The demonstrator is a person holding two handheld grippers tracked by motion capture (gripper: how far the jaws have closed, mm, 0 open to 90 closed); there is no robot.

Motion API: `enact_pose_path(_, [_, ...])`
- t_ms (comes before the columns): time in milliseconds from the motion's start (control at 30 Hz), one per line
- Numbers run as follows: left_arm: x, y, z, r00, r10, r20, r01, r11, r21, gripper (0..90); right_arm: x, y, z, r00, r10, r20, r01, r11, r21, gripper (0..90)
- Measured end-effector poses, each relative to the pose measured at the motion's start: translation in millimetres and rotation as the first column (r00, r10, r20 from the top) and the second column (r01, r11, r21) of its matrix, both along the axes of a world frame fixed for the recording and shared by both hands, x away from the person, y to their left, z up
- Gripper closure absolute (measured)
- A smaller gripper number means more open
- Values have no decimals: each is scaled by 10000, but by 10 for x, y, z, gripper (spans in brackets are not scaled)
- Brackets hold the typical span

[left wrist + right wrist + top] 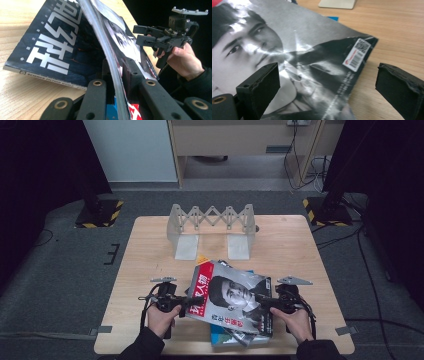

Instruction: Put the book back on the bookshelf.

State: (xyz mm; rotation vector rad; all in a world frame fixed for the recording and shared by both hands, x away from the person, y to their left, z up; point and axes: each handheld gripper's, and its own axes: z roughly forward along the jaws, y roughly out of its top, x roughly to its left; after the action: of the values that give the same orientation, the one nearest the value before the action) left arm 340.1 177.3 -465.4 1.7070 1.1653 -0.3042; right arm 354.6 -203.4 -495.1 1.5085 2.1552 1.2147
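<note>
A stack of magazines lies at the table's near edge. The top magazine (pixel 230 295), red-titled with a portrait cover, has its left edge raised. My left gripper (pixel 187 302) is shut on that edge; in the left gripper view its jaws (pixel 120 72) pinch the pages (pixel 117 37) between the pads. Underneath sits a dark blue magazine (pixel 57 47) with white lettering. My right gripper (pixel 262 301) hovers open at the cover's right side, its pads wide apart over the cover (pixel 287 37) near a barcode sticker (pixel 358 53). The right gripper (pixel 140 33) also appears across the magazine in the left gripper view.
A grey folding rack (pixel 212 227) with two flat feet stands at the back of the wooden table (pixel 150 250). A light blue magazine (pixel 220 337) pokes out under the stack at the near edge. Bare wood lies left and right of the stack.
</note>
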Motion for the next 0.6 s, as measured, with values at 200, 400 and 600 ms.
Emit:
enact_pose_path(200, [39,20,85,9997,231,9,-231,9991,-348,834,15,-115,36,9992,-323,247,322,9995,29,52])
enact_pose_path(400, [81,17,161,9992,383,77,-378,9978,-538,851,35,-266,54,9963,-769,380,773,9970,-98,52])
enact_pose_path(600, [125,14,231,9990,442,96,-432,9957,-821,858,66,-506,54,9879,-1437,581,1457,9888,-312,54])
